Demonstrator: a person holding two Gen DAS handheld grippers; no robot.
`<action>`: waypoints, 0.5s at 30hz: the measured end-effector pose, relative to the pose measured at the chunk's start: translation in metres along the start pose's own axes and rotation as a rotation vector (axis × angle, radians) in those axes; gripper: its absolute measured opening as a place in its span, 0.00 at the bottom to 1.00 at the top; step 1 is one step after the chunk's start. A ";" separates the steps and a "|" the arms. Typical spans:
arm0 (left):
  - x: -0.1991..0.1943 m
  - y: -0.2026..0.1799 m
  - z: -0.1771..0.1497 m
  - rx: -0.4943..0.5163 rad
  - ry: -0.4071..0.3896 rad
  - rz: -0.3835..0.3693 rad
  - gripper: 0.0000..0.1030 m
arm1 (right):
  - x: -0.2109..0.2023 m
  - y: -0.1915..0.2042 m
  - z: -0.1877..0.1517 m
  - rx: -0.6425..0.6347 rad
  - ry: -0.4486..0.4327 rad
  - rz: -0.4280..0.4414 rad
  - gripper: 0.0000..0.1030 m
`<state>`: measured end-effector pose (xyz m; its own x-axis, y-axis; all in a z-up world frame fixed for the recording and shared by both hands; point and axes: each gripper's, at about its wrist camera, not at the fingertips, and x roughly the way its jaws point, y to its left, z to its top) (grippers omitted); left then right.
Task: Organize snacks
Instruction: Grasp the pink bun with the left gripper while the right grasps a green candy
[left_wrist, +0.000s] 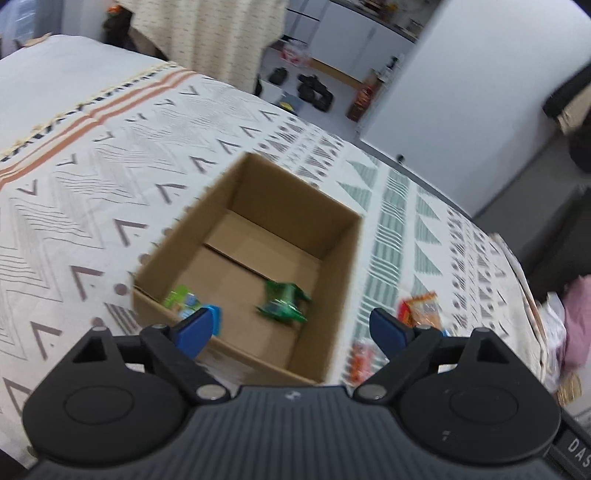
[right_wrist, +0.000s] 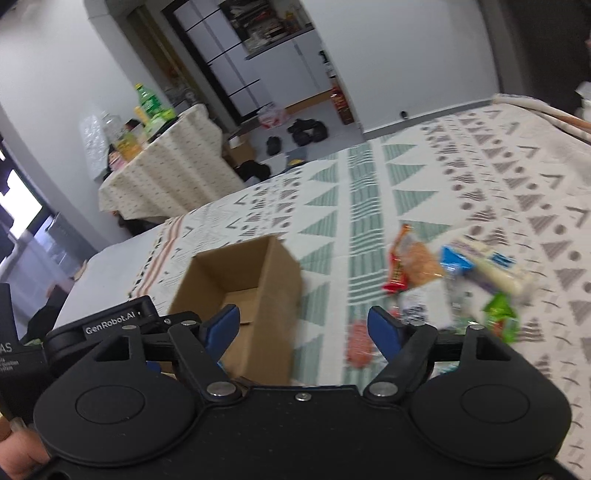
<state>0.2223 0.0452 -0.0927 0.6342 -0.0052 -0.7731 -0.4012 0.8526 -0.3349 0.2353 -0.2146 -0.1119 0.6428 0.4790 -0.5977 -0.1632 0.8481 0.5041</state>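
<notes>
A patterned cloth (left_wrist: 92, 177) of grey chevrons, green triangles and an orange-striped border covers the desk, and an open cardboard box (left_wrist: 255, 266) stands on it toward the middle. Inside the box lie a green snack packet (left_wrist: 284, 302) and a green-and-blue packet (left_wrist: 188, 304) against the near wall. The left hand-held gripper (left_wrist: 291, 328) hangs above the box with its blue fingers spread wide, gripping nothing. The right hand-held gripper (right_wrist: 303, 328) is likewise wide open and empty, beside the box (right_wrist: 243, 295). More snacks lie loose on the cloth toward the desk's right edge — an orange-and-red packet (right_wrist: 410, 262), a white-and-blue packet (right_wrist: 487, 266), a bright green packet (right_wrist: 500, 319) — all blurred. Beyond the far edge a second, cloth-draped table (right_wrist: 170, 173) carries bottles (right_wrist: 147, 101), and dark shoes (right_wrist: 306, 131) sit on the grey floor near white cabinets.
</notes>
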 end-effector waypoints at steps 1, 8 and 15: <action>0.000 -0.006 -0.002 0.013 0.004 -0.007 0.89 | -0.003 -0.007 0.000 0.009 -0.005 -0.005 0.74; 0.008 -0.039 -0.022 0.045 0.055 -0.030 0.90 | -0.024 -0.052 -0.001 0.063 -0.020 -0.053 0.75; 0.011 -0.068 -0.040 0.107 0.074 -0.038 0.90 | -0.035 -0.084 -0.004 0.099 -0.017 -0.069 0.75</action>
<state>0.2300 -0.0341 -0.0995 0.5953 -0.0736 -0.8001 -0.3025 0.9020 -0.3081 0.2232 -0.3013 -0.1355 0.6625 0.4155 -0.6233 -0.0441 0.8523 0.5213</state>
